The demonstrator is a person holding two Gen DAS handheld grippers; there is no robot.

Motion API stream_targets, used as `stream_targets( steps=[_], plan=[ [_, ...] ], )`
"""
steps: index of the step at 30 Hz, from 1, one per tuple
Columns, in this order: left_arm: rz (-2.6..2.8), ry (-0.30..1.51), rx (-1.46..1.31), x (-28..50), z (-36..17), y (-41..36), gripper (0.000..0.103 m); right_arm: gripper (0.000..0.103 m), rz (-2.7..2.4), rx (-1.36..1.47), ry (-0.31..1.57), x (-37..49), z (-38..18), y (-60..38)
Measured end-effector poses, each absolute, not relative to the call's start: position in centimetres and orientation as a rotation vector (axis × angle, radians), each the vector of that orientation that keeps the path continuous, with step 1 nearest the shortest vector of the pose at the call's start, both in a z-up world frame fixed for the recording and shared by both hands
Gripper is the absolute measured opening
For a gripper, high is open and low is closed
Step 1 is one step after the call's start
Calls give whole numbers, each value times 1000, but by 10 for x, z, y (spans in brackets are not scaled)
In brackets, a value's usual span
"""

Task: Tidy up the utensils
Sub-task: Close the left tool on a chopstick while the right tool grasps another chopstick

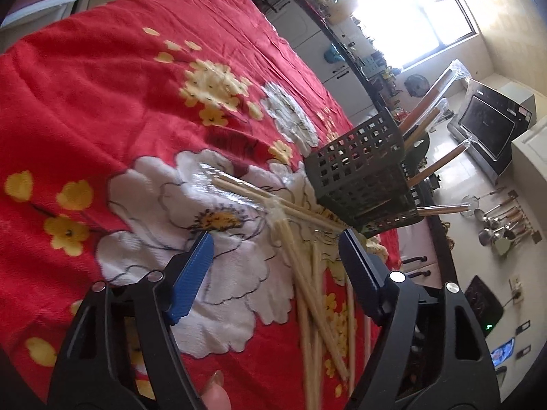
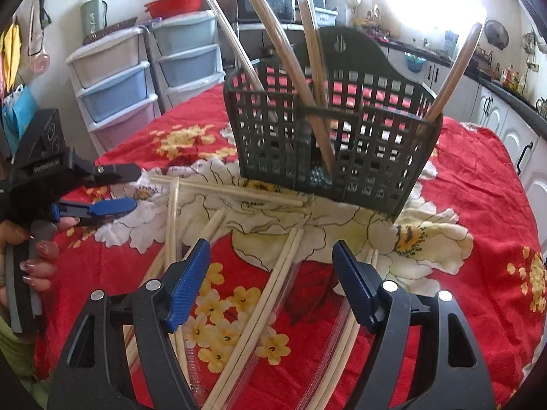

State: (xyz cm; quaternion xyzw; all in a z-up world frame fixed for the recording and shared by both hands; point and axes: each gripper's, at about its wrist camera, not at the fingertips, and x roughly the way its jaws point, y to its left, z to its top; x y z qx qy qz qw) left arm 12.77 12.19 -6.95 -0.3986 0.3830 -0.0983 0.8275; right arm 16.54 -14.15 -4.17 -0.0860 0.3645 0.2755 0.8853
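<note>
Chopsticks (image 2: 270, 294) in clear wrappers lie scattered on the red flowered cloth of the desk (image 2: 478, 184), in the lower middle of both wrist views, in front of the dark slotted basket (image 2: 342, 143) that already holds several wrapped pairs standing upright and leaning. In the right wrist view the right tongs (image 2: 271, 283) hang released, jaws wide apart with nothing pressed between them, and one wrapped pair runs up the frame right through the gap, its long axis from the bottom edge toward the basket, tilted slightly to the right. That pair seems the nearest candidate, and the right hand the nearer to it. The left tongs (image 1: 277, 263) are likewise spread and empty in their own view, over a fan of chopsticks (image 1: 307, 273) whose axes run from the bottom centre up toward the basket (image 1: 362, 171) at centre right; one pair (image 1: 253, 193) lies crosswise above them. At the left edge of the right view, a hand (image 2: 30, 259) holds the left tongs low over the cloth.
</note>
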Motion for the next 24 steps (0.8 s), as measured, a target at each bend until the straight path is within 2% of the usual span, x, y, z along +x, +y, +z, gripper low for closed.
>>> stream_targets(
  steps=[8, 10, 12, 16, 21, 24],
  plan=[
    [-237, 890, -821, 152, -73, 102, 61, 62, 558, -131, 865, 184, -58, -145],
    [-229, 899, -810, 158, -74, 98, 57, 59, 563, -112, 889, 188, -61, -146],
    [-220, 915, -807, 163, -77, 98, 47, 55, 570, -93, 918, 193, -64, -147],
    [-218, 932, -793, 171, -81, 97, 38, 52, 585, -37, 969, 203, -70, -151],
    [-204, 937, -795, 174, -88, 102, 18, 47, 593, 4, 998, 210, -70, -155],
    [-211, 935, -828, 173, -93, 109, 12, 42, 598, 8, 1010, 213, -71, -155]
  ],
)
